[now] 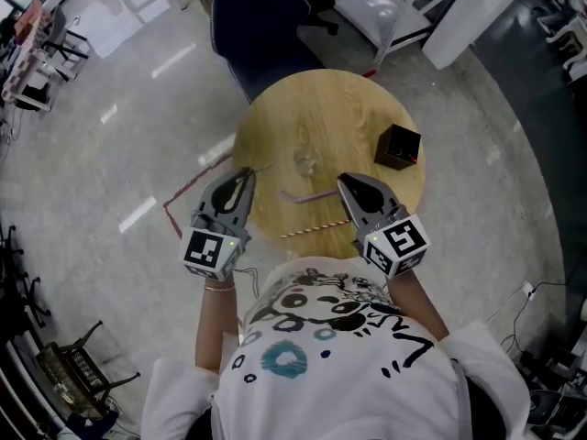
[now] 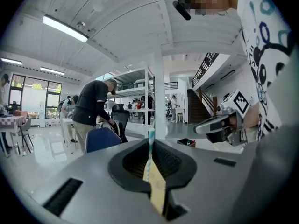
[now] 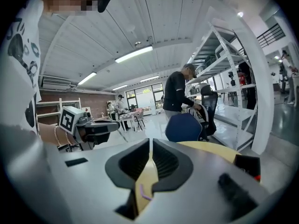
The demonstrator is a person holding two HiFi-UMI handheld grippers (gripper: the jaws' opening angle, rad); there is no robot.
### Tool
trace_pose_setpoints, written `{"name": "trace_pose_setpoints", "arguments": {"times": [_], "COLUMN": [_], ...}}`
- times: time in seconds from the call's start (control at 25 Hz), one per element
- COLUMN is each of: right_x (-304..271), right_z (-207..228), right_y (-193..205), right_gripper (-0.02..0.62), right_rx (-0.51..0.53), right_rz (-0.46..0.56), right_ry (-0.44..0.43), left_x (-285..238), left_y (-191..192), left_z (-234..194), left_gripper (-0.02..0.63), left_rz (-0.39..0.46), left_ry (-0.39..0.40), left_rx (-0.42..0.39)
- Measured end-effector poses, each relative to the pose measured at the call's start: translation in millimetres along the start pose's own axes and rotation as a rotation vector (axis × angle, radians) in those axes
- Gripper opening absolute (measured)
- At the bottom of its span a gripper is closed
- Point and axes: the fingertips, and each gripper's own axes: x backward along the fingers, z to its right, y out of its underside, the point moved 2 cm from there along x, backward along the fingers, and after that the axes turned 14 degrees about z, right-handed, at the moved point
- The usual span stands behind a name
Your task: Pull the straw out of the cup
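Left gripper view: my left gripper pinches the striped straw, which I judge light, crushable, best held gently mid-shaft; right gripper is closed, empty.

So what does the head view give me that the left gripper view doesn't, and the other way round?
Head view only: the clear cup, a purple straw and a brown striped straw lying on the round table, and the left gripper seen from outside. Left gripper view only: a teal striped straw pinched upright between that gripper's jaws, and a person in a dark top standing further back. Both: the right gripper, the black box and the blue chair.
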Motion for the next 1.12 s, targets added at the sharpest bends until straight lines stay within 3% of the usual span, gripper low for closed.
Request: {"name": "trace_pose_setpoints", "arguments": {"times": [0.28,1.12], "right_x": [-6.4,-15.8], "right_z": [2.5,4.7], "right_y": [11.0,26.6], "right_gripper": [0.029,0.028], "right_rx": [0.0,0.032], "right_rz": [-0.02,-0.065], "right_ry": [0.007,-0.029], "left_x": [2.1,4.5], "left_y": [28.8,70.5], "left_z": [-7.4,-13.6], "left_gripper": [0.033,0.032], "left_rz": [-0.019,-0.068], "left_ry": [-0.027,-0.043], "left_rx": [0.055,0.093]}}
